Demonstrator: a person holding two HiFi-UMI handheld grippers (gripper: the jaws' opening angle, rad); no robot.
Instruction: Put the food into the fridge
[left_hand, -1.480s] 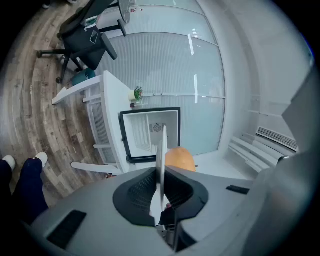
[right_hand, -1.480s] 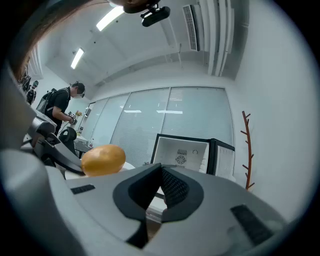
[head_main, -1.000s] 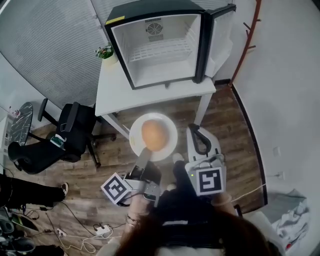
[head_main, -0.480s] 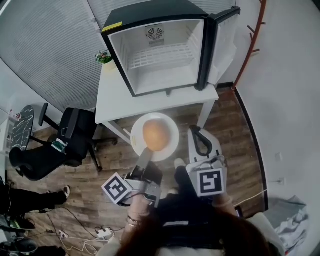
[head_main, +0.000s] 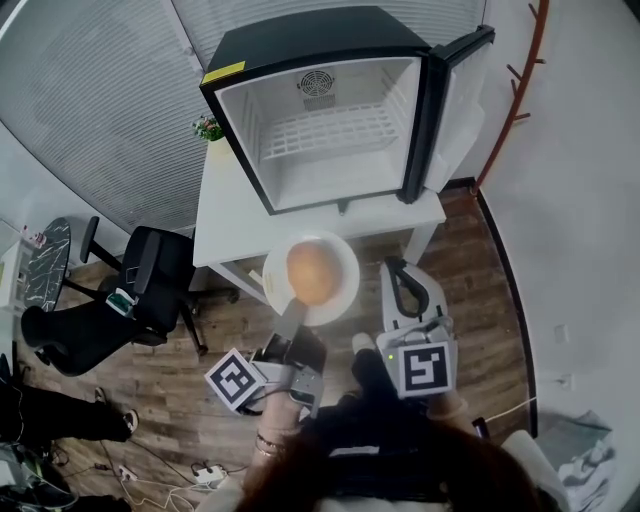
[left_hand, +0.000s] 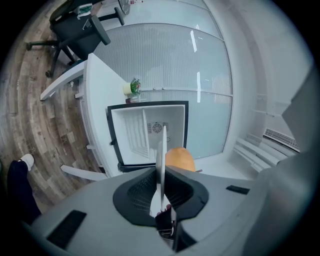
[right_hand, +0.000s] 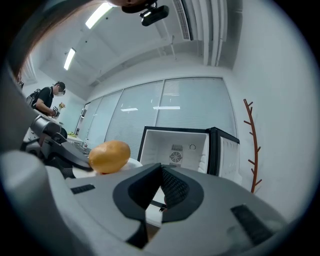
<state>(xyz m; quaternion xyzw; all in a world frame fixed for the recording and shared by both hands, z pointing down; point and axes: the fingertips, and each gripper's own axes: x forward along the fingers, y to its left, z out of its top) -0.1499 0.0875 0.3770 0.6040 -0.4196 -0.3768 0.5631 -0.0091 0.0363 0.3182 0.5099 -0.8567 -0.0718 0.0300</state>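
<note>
A white plate (head_main: 341, 291) carries a round orange-brown piece of food (head_main: 311, 272) and hovers just in front of the table's near edge. My left gripper (head_main: 291, 315) is shut on the plate's near rim. In the left gripper view the plate (left_hand: 162, 147) shows edge-on between the jaws, with the food (left_hand: 179, 159) behind it. My right gripper (head_main: 398, 272) hangs to the right of the plate, shut and empty. The small black fridge (head_main: 300, 42) stands on the white table (head_main: 240, 215) with its door (head_main: 456, 110) swung open to the right and its white inside bare.
A small potted plant (head_main: 208, 127) sits on the table left of the fridge. A black office chair (head_main: 150, 275) stands on the wood floor at left. Cables (head_main: 195, 468) lie near my feet. A red coat rack (head_main: 525, 70) leans by the right wall.
The fridge and table have drawn closer and lower in the head view. The plate with the food now sits nearer the table's edge. Both grippers keep their grip states.
</note>
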